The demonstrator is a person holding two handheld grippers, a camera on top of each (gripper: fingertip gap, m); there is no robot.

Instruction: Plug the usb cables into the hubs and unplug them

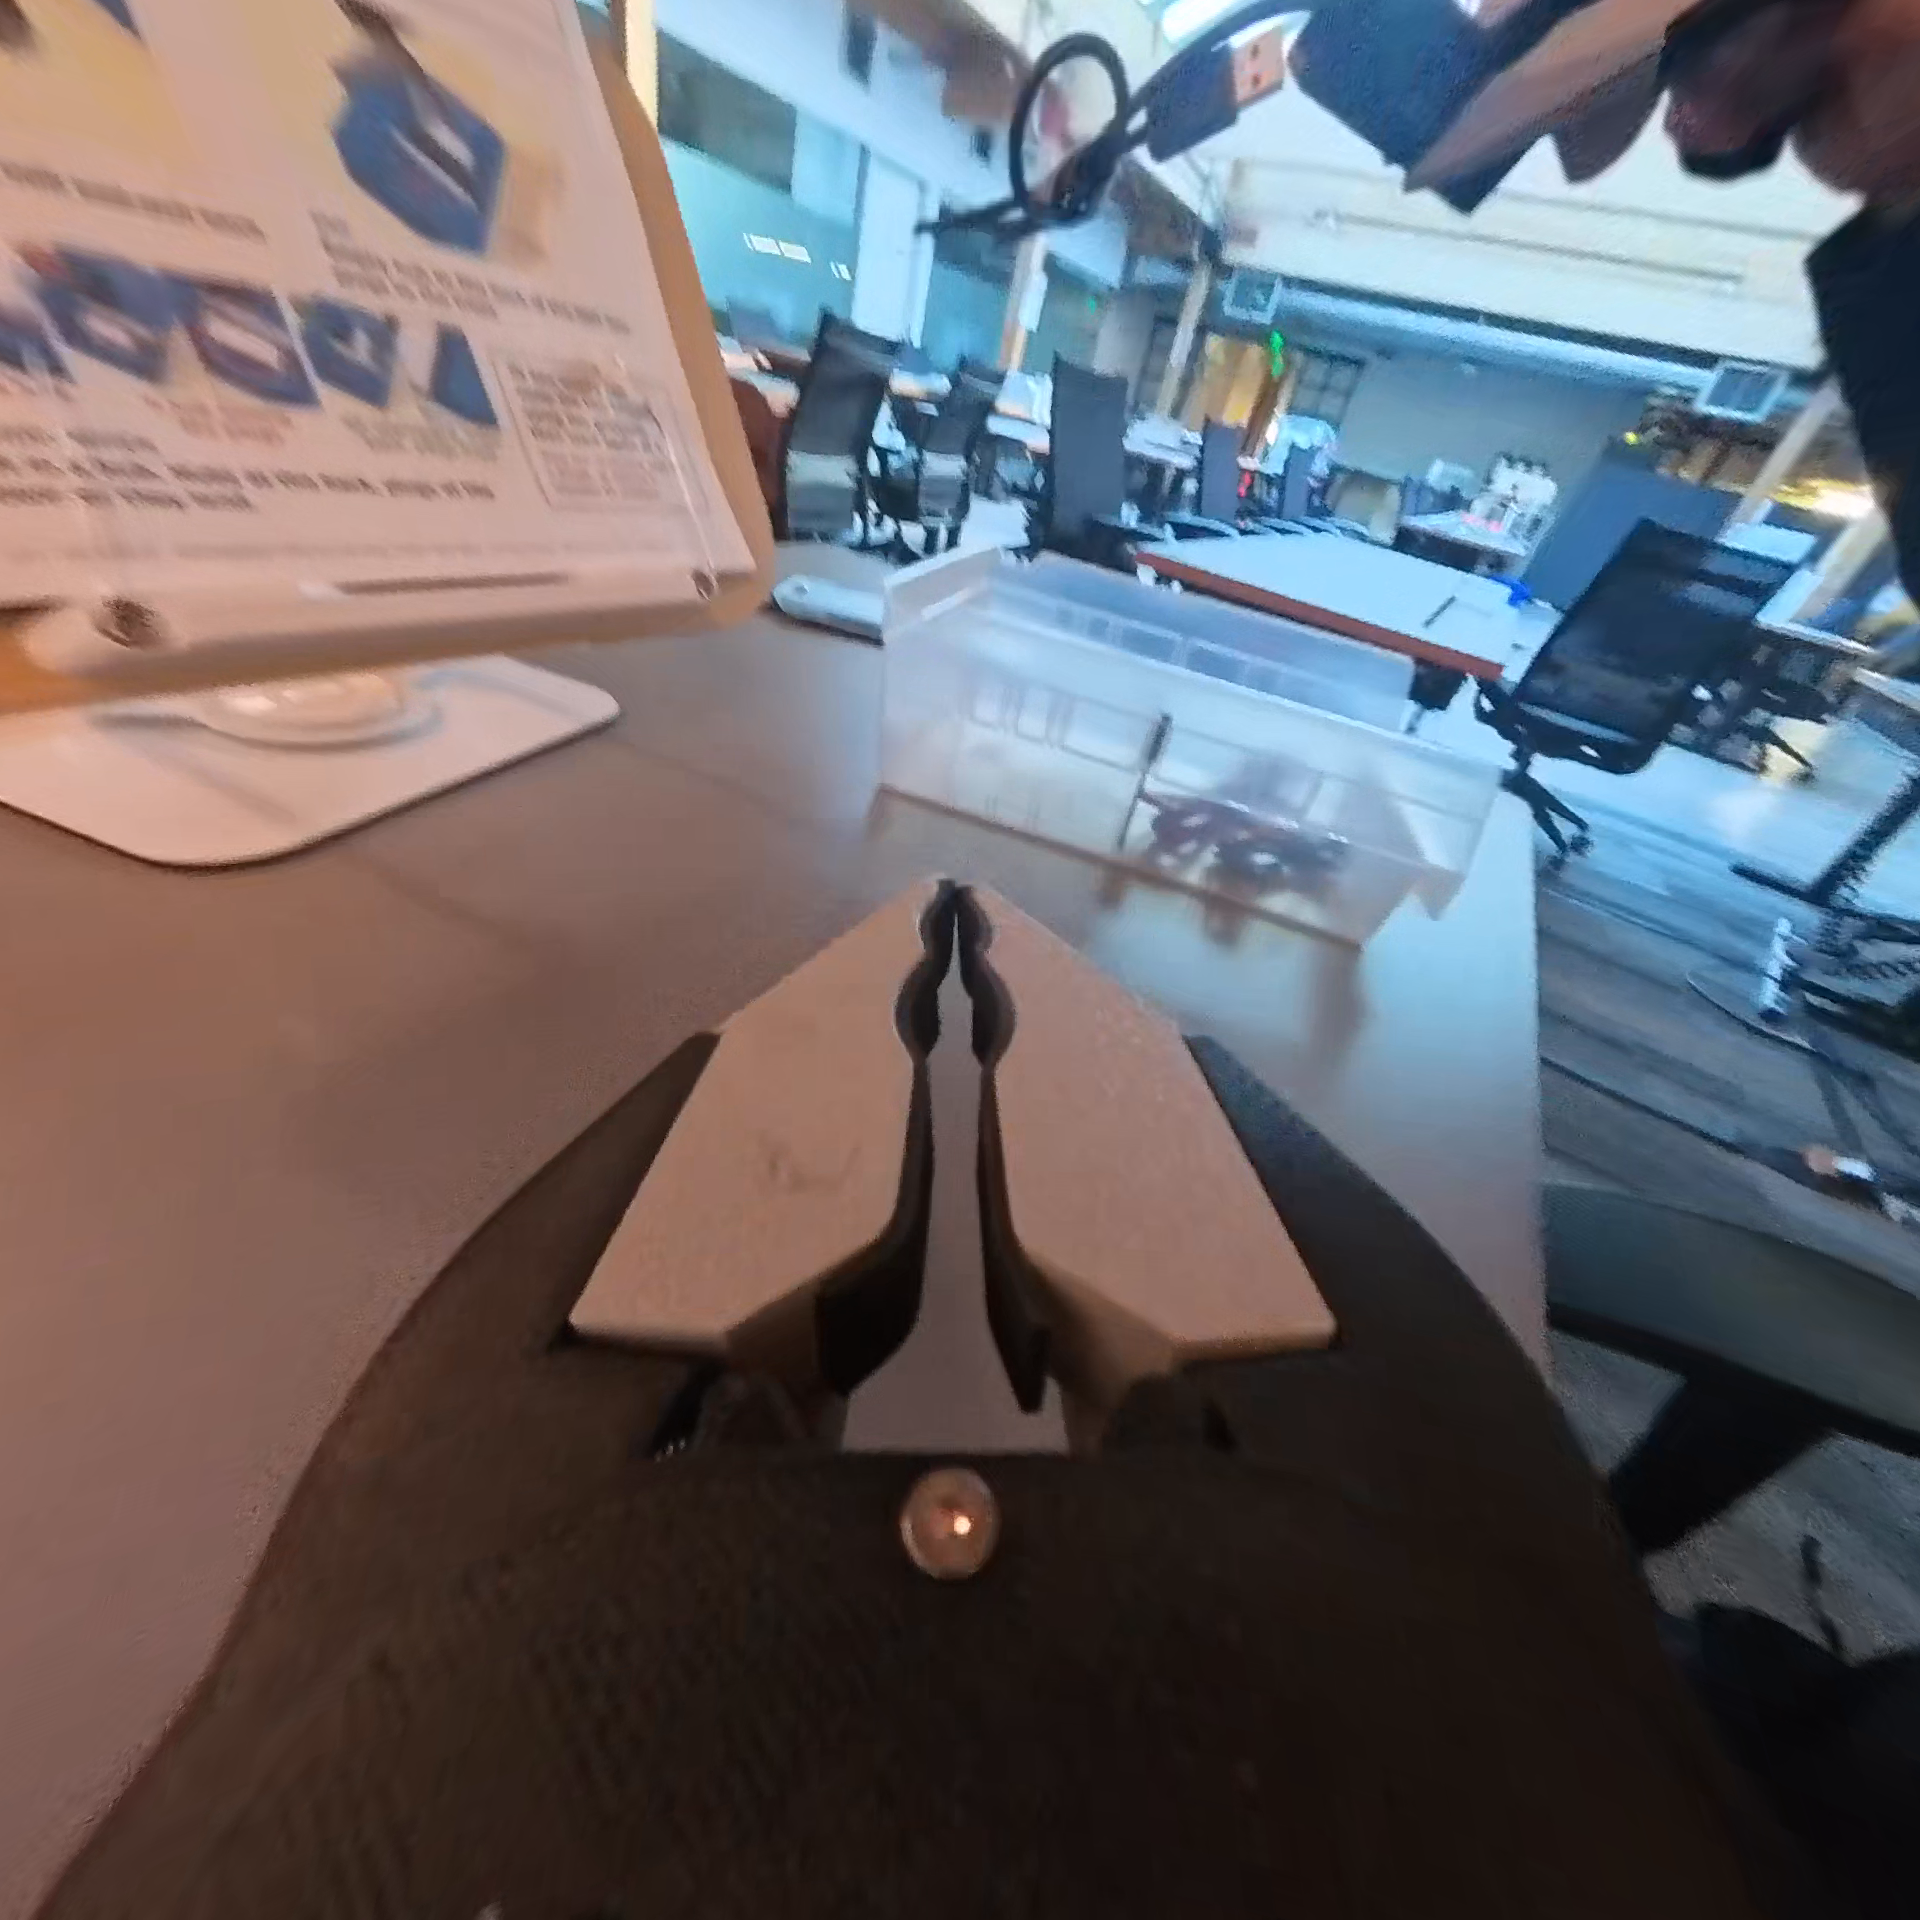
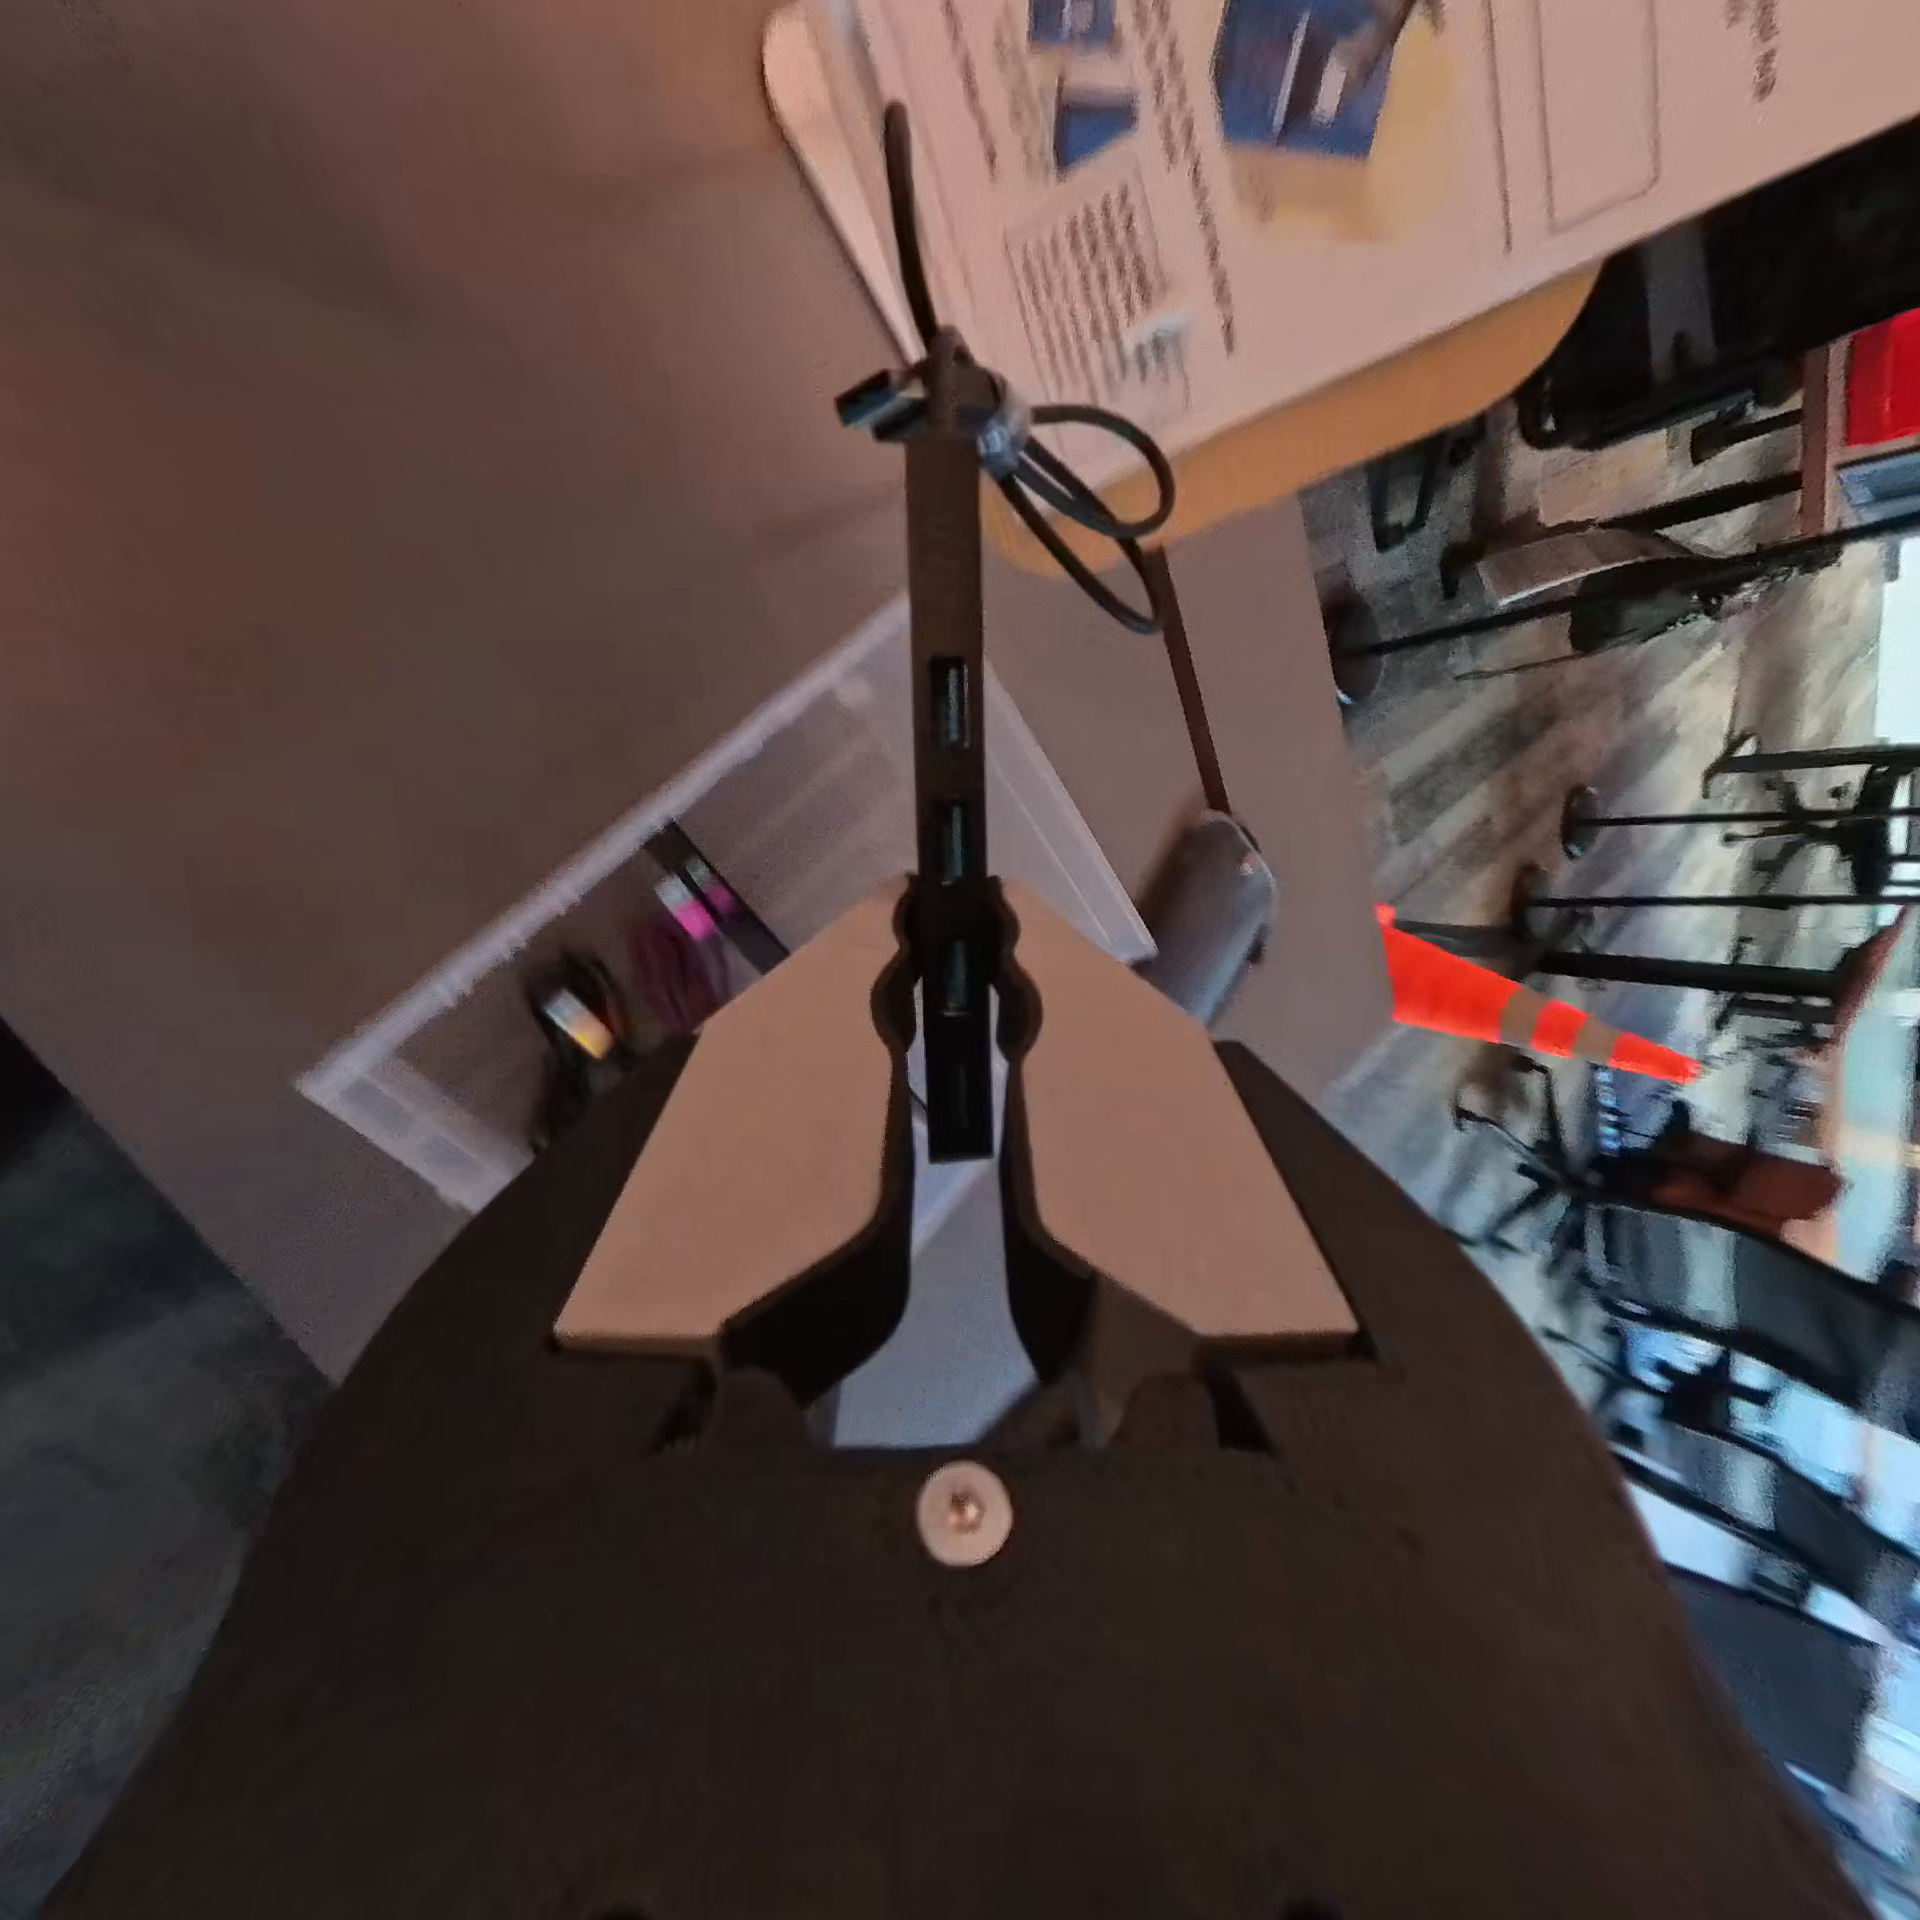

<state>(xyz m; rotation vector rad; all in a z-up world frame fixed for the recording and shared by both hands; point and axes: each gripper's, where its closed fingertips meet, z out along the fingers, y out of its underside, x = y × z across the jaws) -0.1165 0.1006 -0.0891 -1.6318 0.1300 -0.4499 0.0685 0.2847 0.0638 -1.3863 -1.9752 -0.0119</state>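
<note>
Hub (image 2: 948, 644), a slim dark bar with a row of ports along its edge, sits clamped near its lower end in my right hand-held gripper (image 2: 948, 925), held up clear of the bench (image 2: 416, 416). Its own short cable (image 2: 1101, 520) loops off the far end, tied with a clear band, and a plug (image 2: 878, 410) sticks out sideways there. In the left wrist view I see the same right hand-held gripper (image 1: 1382, 73) high at the top edge, with a plug (image 1: 1236, 73) and a loop of cable (image 1: 1070, 114) hanging in the air, well apart from my left one.

My left hand-held gripper (image 1: 951, 914) is clenched, tips touching, with nothing between them, low over the bench (image 1: 312, 1039).

Beyond it a clear plastic bin (image 1: 1143, 727) rests on the bench; dark coiled cables (image 1: 1226, 842) lie inside. The right wrist view shows coiled cables in it, one magenta (image 2: 675, 956). An instruction card on a white stand (image 1: 312, 312) is at left. Office chairs (image 1: 1621, 665) and an orange cone (image 2: 1507, 1008) fill the room behind.
</note>
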